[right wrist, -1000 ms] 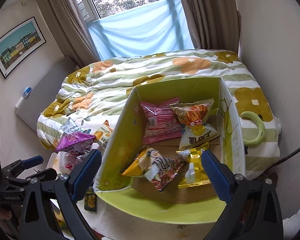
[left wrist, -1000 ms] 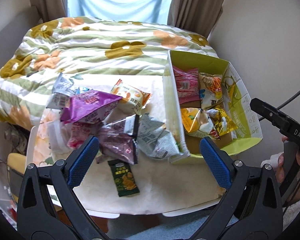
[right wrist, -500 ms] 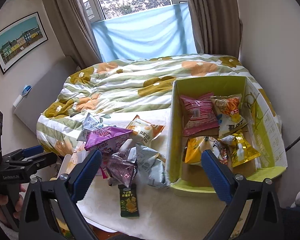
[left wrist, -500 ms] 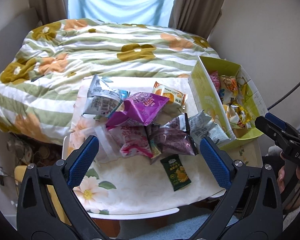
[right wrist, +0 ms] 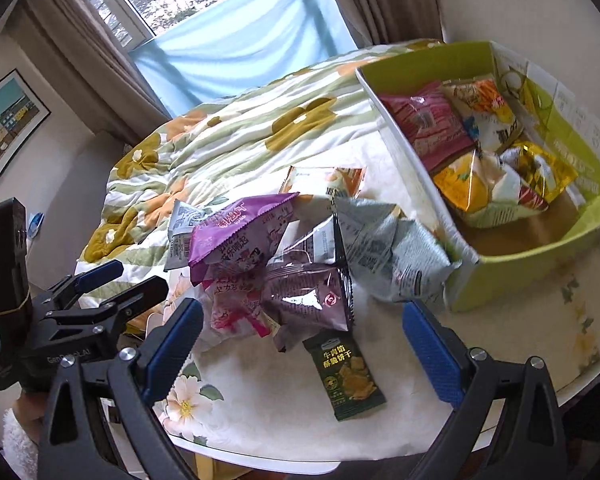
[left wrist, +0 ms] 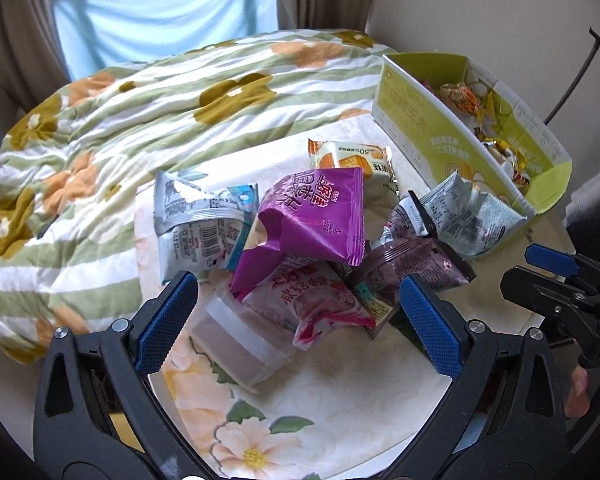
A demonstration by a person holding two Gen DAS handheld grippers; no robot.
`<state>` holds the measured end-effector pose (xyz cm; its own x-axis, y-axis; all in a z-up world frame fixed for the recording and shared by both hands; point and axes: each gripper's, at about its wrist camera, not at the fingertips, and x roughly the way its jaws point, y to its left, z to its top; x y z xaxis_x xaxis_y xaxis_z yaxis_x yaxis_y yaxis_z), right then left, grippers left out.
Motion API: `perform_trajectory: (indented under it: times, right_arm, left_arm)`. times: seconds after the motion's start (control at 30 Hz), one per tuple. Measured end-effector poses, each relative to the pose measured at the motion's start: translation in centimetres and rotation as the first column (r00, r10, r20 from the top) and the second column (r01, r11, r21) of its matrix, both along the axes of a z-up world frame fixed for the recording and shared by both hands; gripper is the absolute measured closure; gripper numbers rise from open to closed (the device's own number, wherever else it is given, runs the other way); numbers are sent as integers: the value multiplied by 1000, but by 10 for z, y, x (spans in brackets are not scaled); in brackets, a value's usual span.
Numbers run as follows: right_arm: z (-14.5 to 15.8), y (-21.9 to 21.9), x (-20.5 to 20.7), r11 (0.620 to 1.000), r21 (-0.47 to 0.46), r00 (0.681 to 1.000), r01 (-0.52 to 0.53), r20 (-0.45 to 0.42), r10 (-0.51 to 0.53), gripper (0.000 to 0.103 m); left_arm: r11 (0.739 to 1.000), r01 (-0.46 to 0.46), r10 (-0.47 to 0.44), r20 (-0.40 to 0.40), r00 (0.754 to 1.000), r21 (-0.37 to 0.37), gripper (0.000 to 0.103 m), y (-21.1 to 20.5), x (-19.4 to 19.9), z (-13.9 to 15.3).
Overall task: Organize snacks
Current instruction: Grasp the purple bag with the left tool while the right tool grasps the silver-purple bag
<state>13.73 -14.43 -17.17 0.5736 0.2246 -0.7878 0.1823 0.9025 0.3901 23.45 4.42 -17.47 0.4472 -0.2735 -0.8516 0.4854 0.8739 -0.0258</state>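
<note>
Having closed in, both open grippers point(left wrist: 298, 316) point(right wrist: 302, 344) frame the snack pile point(left wrist: 312, 248).

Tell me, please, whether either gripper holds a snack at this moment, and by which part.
Nothing is held. The left gripper and right gripper both have open jaws above the table.

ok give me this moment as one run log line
phase: reaching for pile | left tongs: open over pink packet | right tongs: open, empty | box: partly filled | green packet: alone on table
</note>
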Motion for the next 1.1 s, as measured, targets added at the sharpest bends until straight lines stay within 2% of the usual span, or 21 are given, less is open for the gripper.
perform_trajectory:
  times: [0.1, 0.27, 0.57, 0.73, 0.83, 1.1]
  right_arm:
    - [-17, 1, 2, 998, 45, 998, 54, -25, -53, 4]
    - [-38, -5, 6, 982, 126, 990, 141, -33, -138, 4]
    - [-78, -10, 23, 920, 291, 965, 263, -85, -248, 4]
    - [-91, -12, 30, 897, 340, 959, 282, -113, -258, 4]
    - [-95, -12, 33, 889, 358, 959, 285, -121, -258, 4]
    - [-101, -4, 39, 887, 376, 962, 270, -135, -235, 4]
  left_arm:
    - [998, 40, -41, 14, 999, 46, 3, -13, 12, -17]
    - [996, 73, -74, 16, 997, 57, 3, -29, 34, -35]
    - [993, 88, -86, -17, 996, 81, 4, -46, 60, -68]
    - [992, 102, -100, -31, 995, 79, 15, -51, 64, -76]
    - [990, 109, -106, -34, 994, 93, 30, -52, 64, -79]
    - [994, 89, -86, -42, 995, 66, 42, -46, 62, -73]
